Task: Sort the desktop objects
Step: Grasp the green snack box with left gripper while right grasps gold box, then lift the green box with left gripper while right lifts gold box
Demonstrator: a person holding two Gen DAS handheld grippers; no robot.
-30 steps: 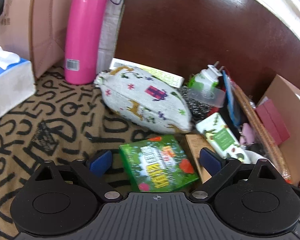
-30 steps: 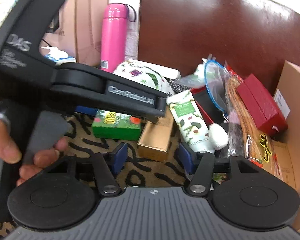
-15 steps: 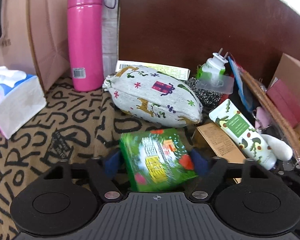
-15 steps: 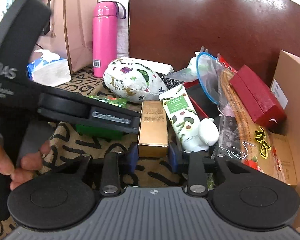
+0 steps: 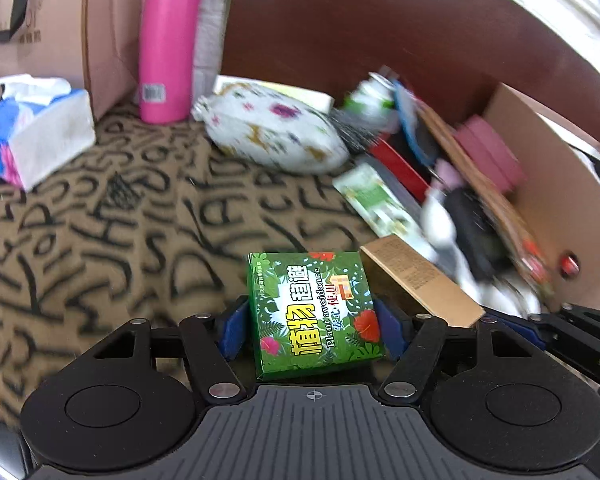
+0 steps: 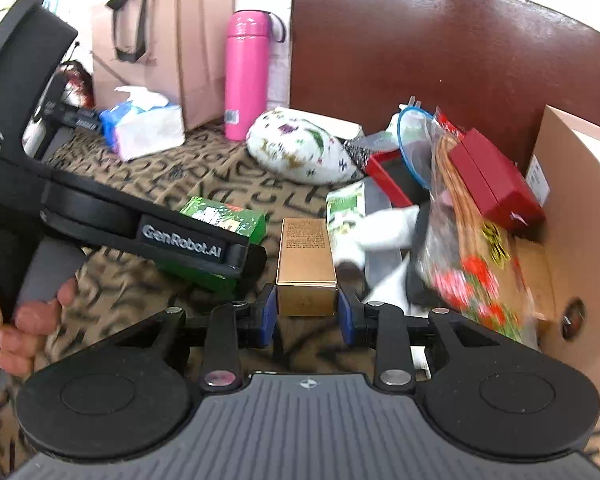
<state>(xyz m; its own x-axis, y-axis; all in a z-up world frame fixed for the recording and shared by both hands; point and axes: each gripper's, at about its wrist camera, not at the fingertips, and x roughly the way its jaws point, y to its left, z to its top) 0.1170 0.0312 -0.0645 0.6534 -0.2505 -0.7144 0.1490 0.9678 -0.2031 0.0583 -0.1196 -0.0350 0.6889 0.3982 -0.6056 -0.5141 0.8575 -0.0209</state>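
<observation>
My left gripper (image 5: 312, 330) is shut on a green leaf-print box (image 5: 314, 312) and holds it above the patterned cloth (image 5: 112, 232). The same box shows in the right wrist view (image 6: 224, 222), partly behind the left gripper's body. My right gripper (image 6: 307, 312) is shut on a gold carton (image 6: 306, 266), also seen in the left wrist view (image 5: 420, 284). A white embroidered pouch (image 6: 300, 152), a green-and-white tube (image 6: 346, 212) and a pile of mixed items lie behind.
A pink bottle (image 6: 246, 76), a paper bag (image 6: 168, 40) and a tissue pack (image 6: 144, 130) stand at the back left. A cardboard box (image 6: 576, 240) with red boxes (image 6: 496, 180) and snack packets is at the right. A dark chair back (image 6: 420, 60) rises behind.
Both grippers closed, the left on the green box and the right on the gold carton. Both have since pulled back toward me with their boxes, away from the pouch and the pile.
</observation>
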